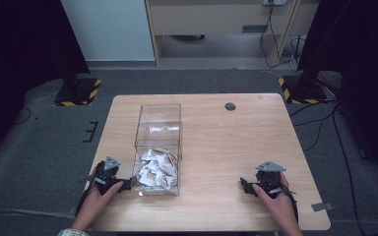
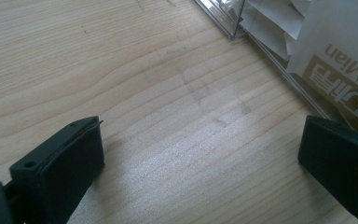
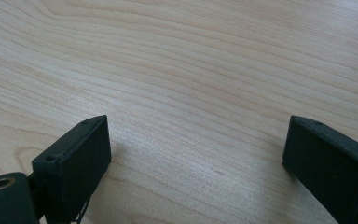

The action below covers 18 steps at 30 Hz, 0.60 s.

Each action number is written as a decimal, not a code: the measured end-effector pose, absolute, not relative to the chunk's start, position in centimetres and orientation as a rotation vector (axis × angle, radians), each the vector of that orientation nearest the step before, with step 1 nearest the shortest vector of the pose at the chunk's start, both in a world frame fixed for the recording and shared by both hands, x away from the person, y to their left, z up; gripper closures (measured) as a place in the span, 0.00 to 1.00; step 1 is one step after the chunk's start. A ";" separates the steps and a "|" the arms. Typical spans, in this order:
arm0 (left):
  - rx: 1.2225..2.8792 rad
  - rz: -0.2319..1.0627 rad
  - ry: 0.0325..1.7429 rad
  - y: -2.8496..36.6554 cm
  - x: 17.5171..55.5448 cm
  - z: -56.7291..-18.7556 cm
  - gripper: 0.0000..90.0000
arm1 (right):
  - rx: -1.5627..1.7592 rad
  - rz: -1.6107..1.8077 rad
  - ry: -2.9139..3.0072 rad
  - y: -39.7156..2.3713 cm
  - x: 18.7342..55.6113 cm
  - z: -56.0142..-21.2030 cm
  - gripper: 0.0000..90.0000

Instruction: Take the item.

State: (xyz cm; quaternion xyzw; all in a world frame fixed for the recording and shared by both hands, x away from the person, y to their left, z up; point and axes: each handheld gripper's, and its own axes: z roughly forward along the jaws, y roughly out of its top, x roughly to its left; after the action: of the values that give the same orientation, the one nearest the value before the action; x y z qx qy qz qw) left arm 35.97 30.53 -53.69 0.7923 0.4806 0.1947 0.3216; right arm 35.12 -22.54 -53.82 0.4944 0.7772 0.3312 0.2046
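A clear plastic box (image 1: pixel 158 129) stands on the wooden table (image 1: pixel 216 137), left of centre, with several white sachets (image 1: pixel 155 169) piled at its near end. My left gripper (image 1: pixel 130 184) rests on the table just left of the box's near corner, held by a hand, open with bare wood between its jaws (image 2: pixel 200 158). In the left gripper view the box wall (image 2: pixel 279 51) and the printed sachets (image 2: pixel 335 51) sit close at the upper right. My right gripper (image 1: pixel 243 186) lies near the table's front right, open over bare wood (image 3: pixel 198 144), pointing left.
A small dark round disc (image 1: pixel 230 106) sits in the tabletop near the far edge. Black stand bases with yellow-black tape (image 1: pixel 78 92) flank the table on the floor. Cables (image 1: pixel 320 123) run along the floor at the right.
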 end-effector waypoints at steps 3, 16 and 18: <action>2.084 0.510 1.256 30.5 35.9 -53.7 0.00 | 1.376 0.923 2.171 -22.5 35.2 -53.8 0.07; 2.089 0.510 1.252 30.5 35.8 -53.7 0.00 | 1.385 0.922 2.167 -22.3 35.2 -53.8 0.06; 2.089 0.511 1.252 30.5 35.8 -53.7 0.00 | 1.381 0.928 2.183 -22.4 35.2 -53.7 0.09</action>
State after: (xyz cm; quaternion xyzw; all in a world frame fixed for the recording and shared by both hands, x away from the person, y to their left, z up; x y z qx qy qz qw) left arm 35.83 30.54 -53.67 0.7952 0.4764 0.1943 0.3208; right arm 35.16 -22.35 -53.67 0.4932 0.7798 0.3314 0.1972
